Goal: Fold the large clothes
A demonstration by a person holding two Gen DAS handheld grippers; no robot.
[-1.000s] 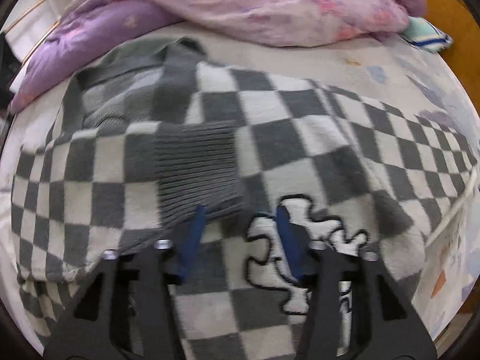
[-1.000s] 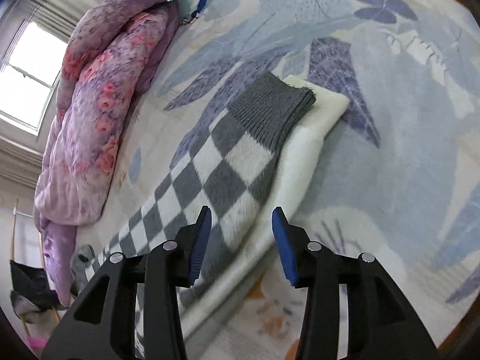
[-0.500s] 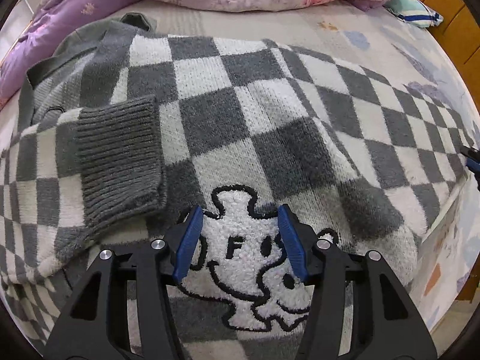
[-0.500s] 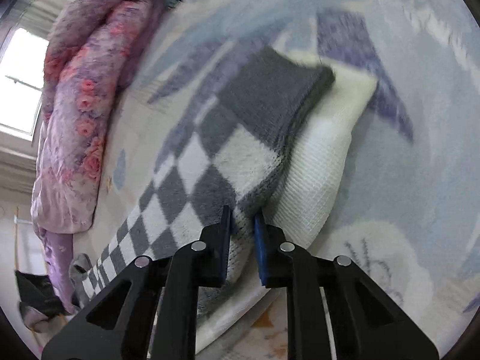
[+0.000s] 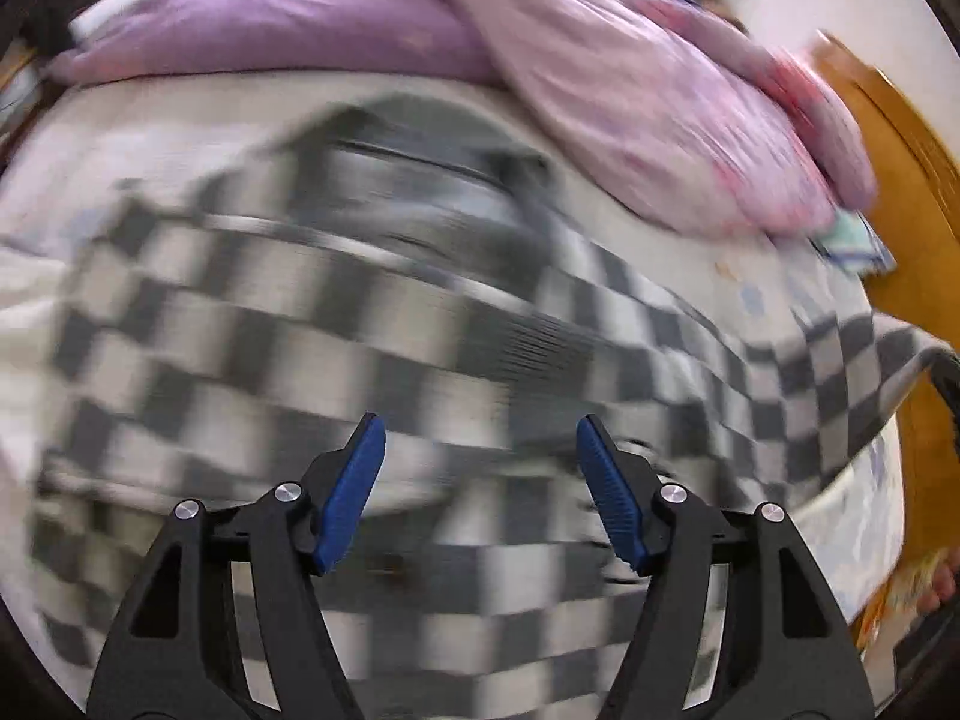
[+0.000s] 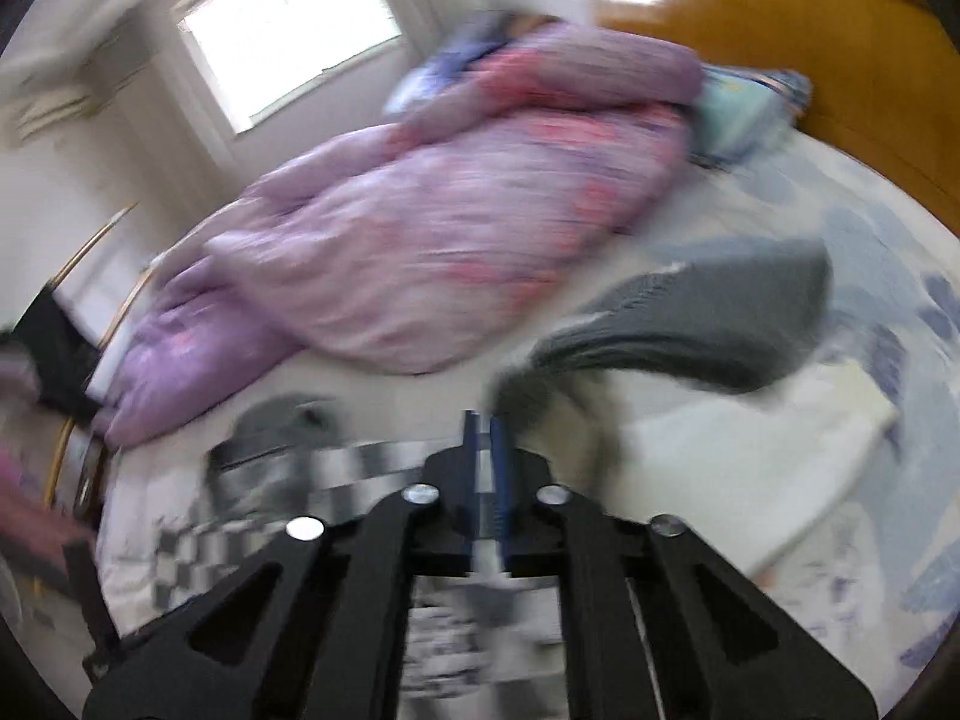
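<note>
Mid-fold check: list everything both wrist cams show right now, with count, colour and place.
Sweater: one, grey-and-white checkered, spread on the bed; its grey-cuffed sleeve is lifted.
Duvet: one, pink-purple floral, bunched along the bed's far side.
Pillow: one, pale teal, by the headboard.
Bed sheet: one, pale with blue leaf print.
Headboard: one, orange wood.
Window: one, bright.
Left claw: open, above the sweater.
Right claw: shut on the sleeve.

Pink duvet (image 5: pixel 630 78) bulky beyond sweater (image 5: pixel 300 360)

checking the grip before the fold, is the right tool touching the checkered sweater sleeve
Touching. The right wrist view shows the right tool shut on the sweater sleeve, with the knit bunched between its blue pads and lifted off the bed.
</note>
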